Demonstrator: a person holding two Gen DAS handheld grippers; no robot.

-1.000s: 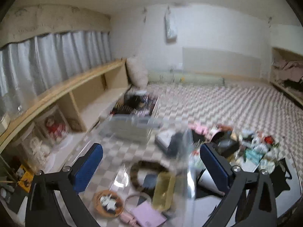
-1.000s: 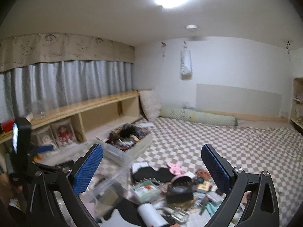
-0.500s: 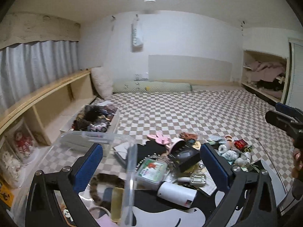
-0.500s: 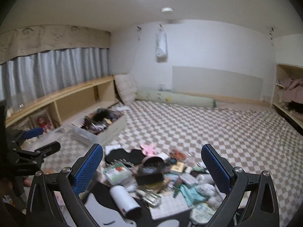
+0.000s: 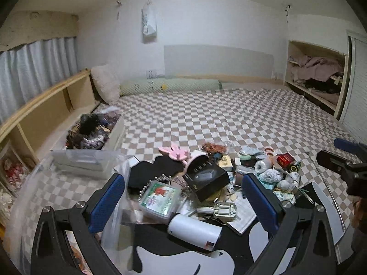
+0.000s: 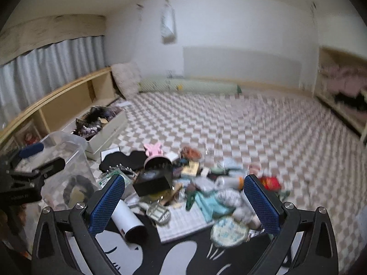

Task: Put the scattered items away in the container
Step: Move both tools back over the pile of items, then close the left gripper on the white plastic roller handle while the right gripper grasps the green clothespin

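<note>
A heap of small items lies on the checkered floor mat: a black box (image 5: 206, 178), a white cylinder (image 5: 193, 230), a clear case with a green and red label (image 5: 160, 198), a pink bunny clip (image 5: 175, 152) and black cloth (image 5: 149, 169). A clear plastic container (image 6: 68, 171) stands left of the heap with a few items inside. My left gripper (image 5: 183, 204) is open and empty above the heap's near edge. My right gripper (image 6: 183, 204) is open and empty over the heap, where the white cylinder (image 6: 128, 217) and black box (image 6: 153, 181) also show.
A white box of dark items (image 5: 96, 133) sits by a low wooden shelf (image 5: 45, 112) at left. A black and white cartoon mat (image 5: 183, 261) lies under the near items. A pillow (image 5: 105, 87) and green bolster (image 5: 169, 86) lie along the far wall. An alcove of clothes (image 5: 316, 71) is at right.
Both grippers have swung right and tilted down from the container toward the heap. The left view has left the container's inside and now faces the pile. Both stay open.
</note>
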